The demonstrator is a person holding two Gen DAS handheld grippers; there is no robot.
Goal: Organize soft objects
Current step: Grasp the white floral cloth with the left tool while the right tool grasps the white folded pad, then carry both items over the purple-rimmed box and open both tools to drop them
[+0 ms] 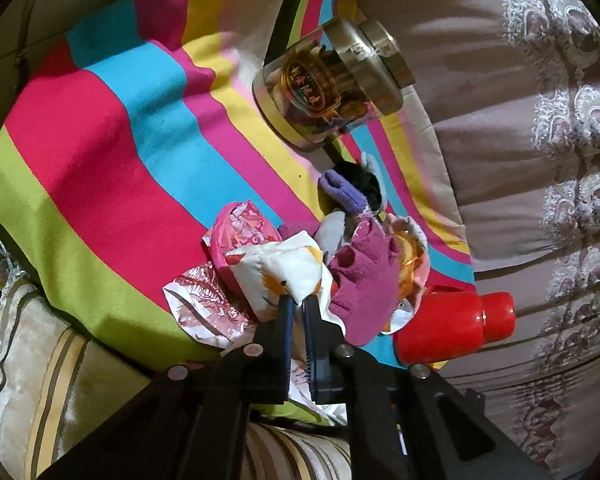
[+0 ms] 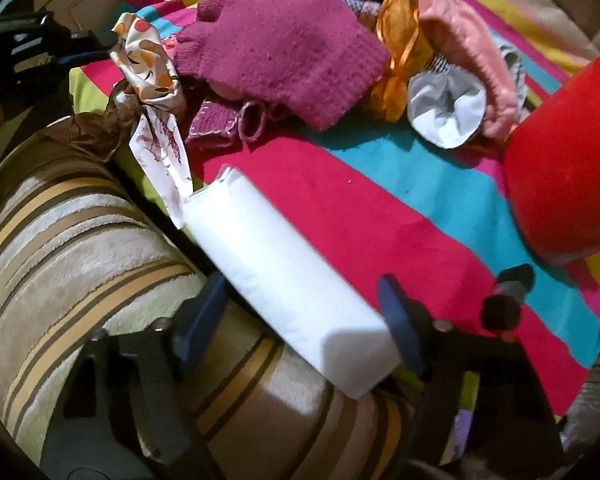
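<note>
Two grippers at a pile of soft things on a striped cloth.

A bright striped cloth point(image 1: 100, 148) covers a soft seat, with a striped cushion point(image 2: 72, 248) at its edge and a lacy curtain point(image 1: 540, 128) behind. The left gripper point(image 1: 298, 302) has its jaws pressed together, pinching a white scarf point(image 1: 284, 268) with orange spots at the near side of the pile. The right gripper point(image 2: 300, 312) has its jaws spread wide on each side of a white pack point(image 2: 284, 276); I cannot tell if they touch it. The pack is long and points from 5 o'clock up to 11 o'clock. A purple glove point(image 2: 284, 48) lies at 12 o'clock, on top of the pile. A red jar point(image 2: 568, 156) at 3 o'clock is cut off by the edge. The things under the glove are hard to make out.
</note>
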